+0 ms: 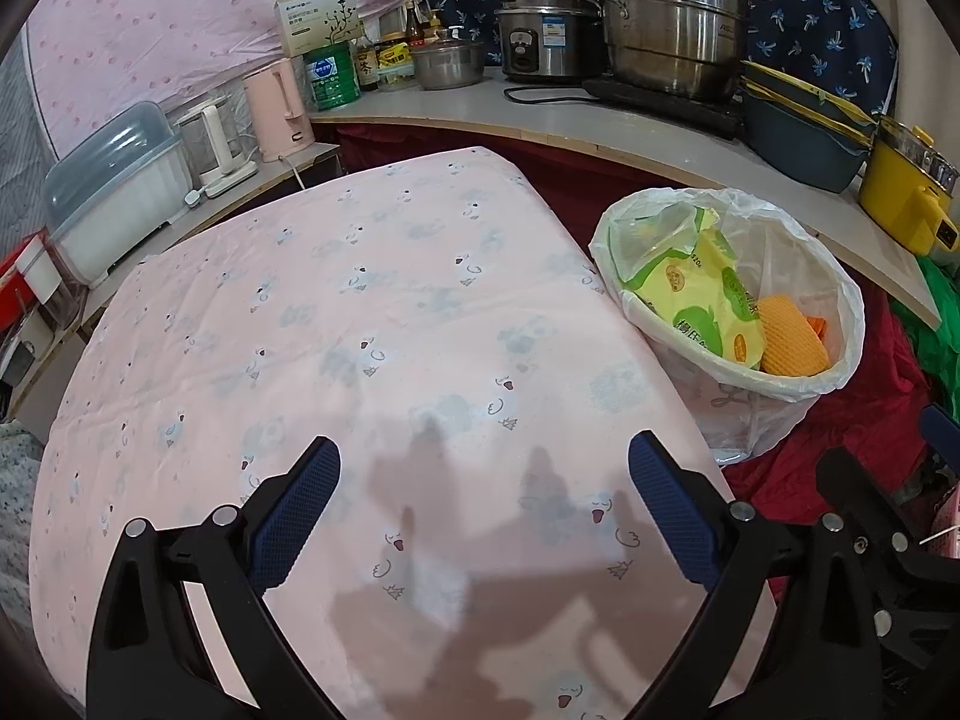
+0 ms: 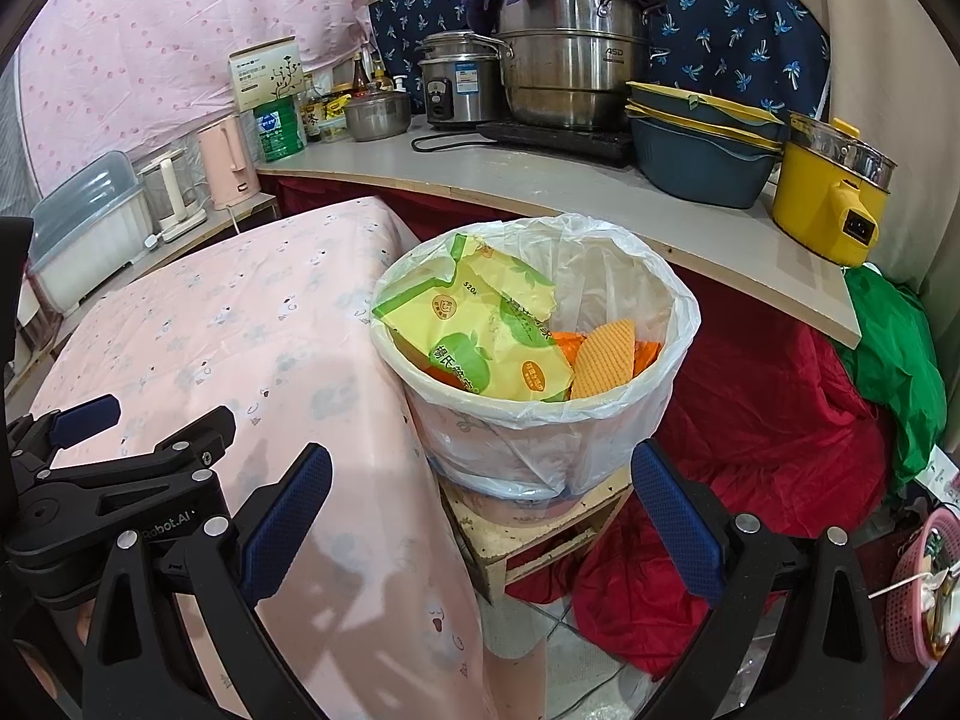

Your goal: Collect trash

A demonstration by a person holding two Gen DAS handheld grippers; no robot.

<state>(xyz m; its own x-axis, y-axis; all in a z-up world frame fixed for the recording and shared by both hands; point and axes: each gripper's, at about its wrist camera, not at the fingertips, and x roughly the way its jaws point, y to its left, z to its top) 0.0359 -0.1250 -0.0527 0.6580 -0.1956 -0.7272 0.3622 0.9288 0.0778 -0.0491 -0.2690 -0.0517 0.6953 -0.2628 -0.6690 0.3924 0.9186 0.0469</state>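
A white bin (image 2: 612,420) lined with a clear plastic bag stands on a small wooden stool (image 2: 528,534) at the right edge of the pink-covered table (image 2: 240,330). Inside lie a yellow-green snack wrapper (image 2: 480,336) and an orange wrapper (image 2: 603,363). In the left wrist view the bin (image 1: 780,384), the yellow-green wrapper (image 1: 702,294) and the orange wrapper (image 1: 792,336) show at right. My left gripper (image 1: 483,462) is open and empty above the table (image 1: 360,330). My right gripper (image 2: 480,468) is open and empty, close in front of the bin. The left gripper (image 2: 132,426) also shows at left in the right wrist view.
A curved shelf (image 2: 540,180) behind holds steel pots (image 2: 570,60), a rice cooker (image 2: 459,87), blue basins (image 2: 702,144), a yellow pot (image 2: 828,192), a pink kettle (image 2: 225,165) and bottles. Red (image 2: 750,420) and green cloth (image 2: 894,348) lie right of the bin. A pink basket (image 2: 918,594) sits at far right.
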